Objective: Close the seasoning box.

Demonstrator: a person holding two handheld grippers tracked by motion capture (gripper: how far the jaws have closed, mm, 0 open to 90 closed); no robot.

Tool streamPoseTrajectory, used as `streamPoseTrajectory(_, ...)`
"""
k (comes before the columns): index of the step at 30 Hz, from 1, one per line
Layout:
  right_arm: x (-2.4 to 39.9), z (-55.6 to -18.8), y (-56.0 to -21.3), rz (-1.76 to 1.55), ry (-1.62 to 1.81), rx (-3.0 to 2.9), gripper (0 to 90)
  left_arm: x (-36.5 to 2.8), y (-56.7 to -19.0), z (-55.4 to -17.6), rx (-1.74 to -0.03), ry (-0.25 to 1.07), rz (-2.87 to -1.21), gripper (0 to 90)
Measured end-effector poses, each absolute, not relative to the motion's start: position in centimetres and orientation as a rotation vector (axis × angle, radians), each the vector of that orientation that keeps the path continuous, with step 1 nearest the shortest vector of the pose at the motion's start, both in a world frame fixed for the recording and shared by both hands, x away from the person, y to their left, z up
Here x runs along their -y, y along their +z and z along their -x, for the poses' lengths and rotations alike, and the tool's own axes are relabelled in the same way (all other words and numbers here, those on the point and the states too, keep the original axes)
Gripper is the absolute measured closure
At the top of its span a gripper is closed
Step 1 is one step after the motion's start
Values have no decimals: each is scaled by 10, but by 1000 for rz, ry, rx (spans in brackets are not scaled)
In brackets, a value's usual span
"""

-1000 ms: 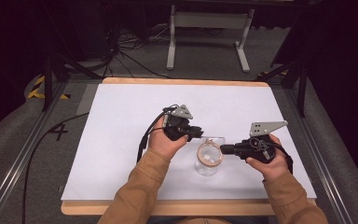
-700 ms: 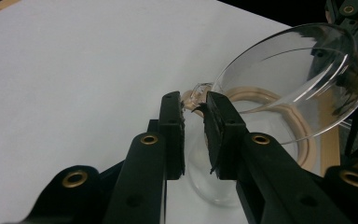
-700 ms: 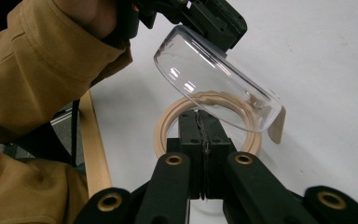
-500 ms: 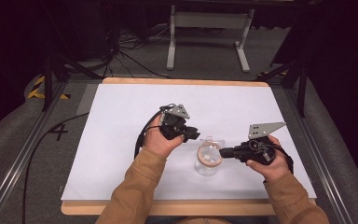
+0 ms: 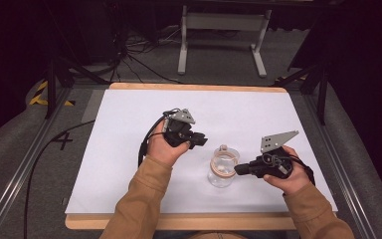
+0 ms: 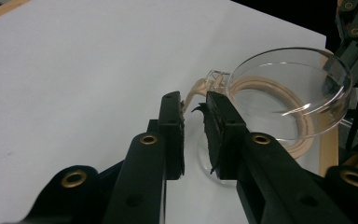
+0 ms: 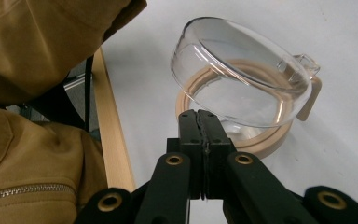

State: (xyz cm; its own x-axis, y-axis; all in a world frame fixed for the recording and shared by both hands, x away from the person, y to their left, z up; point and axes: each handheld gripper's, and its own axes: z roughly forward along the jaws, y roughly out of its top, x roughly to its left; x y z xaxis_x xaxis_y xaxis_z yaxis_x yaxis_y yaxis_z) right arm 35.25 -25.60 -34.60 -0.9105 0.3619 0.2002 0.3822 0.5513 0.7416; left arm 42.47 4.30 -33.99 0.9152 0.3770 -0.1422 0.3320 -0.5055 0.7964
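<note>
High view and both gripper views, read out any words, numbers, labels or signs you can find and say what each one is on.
"4": a dark mark on the grey floor left of the table.

Nothing else is readable: the glass jar, its tan seal ring and both grippers bear no visible print.

Clear glossy jar and matt black grippers over a matt white table top

I am seeing the glass jar [image 6: 291,93] shining clear and smooth, though it could be plastic, with a dull beige seal ring [image 7: 261,140] looking rubbery; the left gripper [image 6: 193,126] is showing matt black plastic jaws with brass-coloured rivets and rough, frayed pads [image 6: 209,135], the right gripper [image 7: 199,140] is looking the same, the table [image 5: 129,149] is wearing a smooth matt white sheet edged in pale wood, and my sleeve [image 7: 32,140] is reading as tan woven cloth.
</note>
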Motion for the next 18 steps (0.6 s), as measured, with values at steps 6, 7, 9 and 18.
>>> streamPoseTrajectory(6,254,-352,-348,656,-1268,2755,898,-46,-341,-425,-518,53,-2143,773)
streamPoseTrajectory(7,254,-352,-348,656,-1268,2755,898,-46,-341,-425,-518,53,-2143,770)
streamPoseTrajectory(9,253,-353,-349,653,-1246,2751,897,-47,-342,-426,-524,52,-2140,766)
streamPoseTrajectory(18,253,-353,-353,653,-1184,2754,898,-48,-345,-429,-545,38,-2128,761)
